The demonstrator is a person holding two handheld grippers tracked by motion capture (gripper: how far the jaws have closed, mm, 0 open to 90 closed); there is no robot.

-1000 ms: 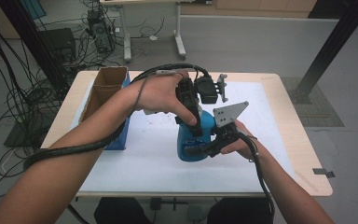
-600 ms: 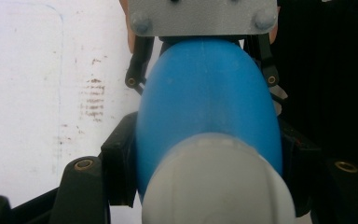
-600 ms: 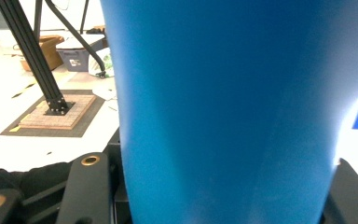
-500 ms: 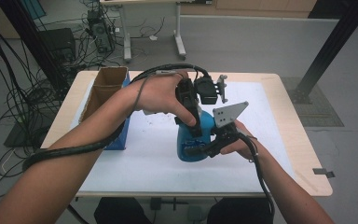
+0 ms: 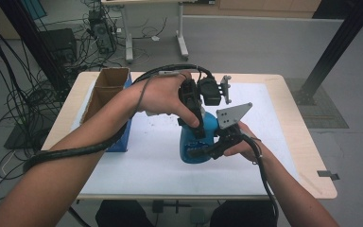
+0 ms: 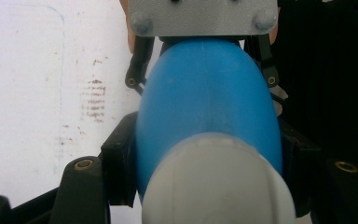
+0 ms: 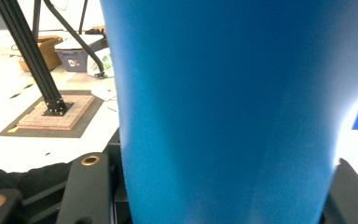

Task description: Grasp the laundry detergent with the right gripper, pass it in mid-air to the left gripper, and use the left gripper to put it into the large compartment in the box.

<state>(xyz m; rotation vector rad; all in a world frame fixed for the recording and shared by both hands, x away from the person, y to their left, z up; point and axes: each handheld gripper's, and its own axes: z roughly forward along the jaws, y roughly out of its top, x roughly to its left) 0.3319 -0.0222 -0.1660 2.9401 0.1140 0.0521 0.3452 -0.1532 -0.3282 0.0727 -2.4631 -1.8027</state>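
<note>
Over the white tabletop (image 5: pixel 123 165), left gripper (image 5: pixel 196 125) and right gripper (image 5: pixel 203 150) both clamp the blue, grey-capped bottle (image 5: pixel 194 146).

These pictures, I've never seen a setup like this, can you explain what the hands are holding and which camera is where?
A person sits at a table covered by a white mat and holds a hand-operated two-jaw gripper in each hand; there is no robot arm. The high view looks down from above the person. The left gripper comes from above and the right gripper from the side, and both are clamped on a blue bottle with a pale cap. The other two pictures come from cameras riding on the grippers: the left gripper view looks along the bottle from its cap end, and the right gripper view sees its blue side up close. A cardboard box stands at the table's left edge.
</note>
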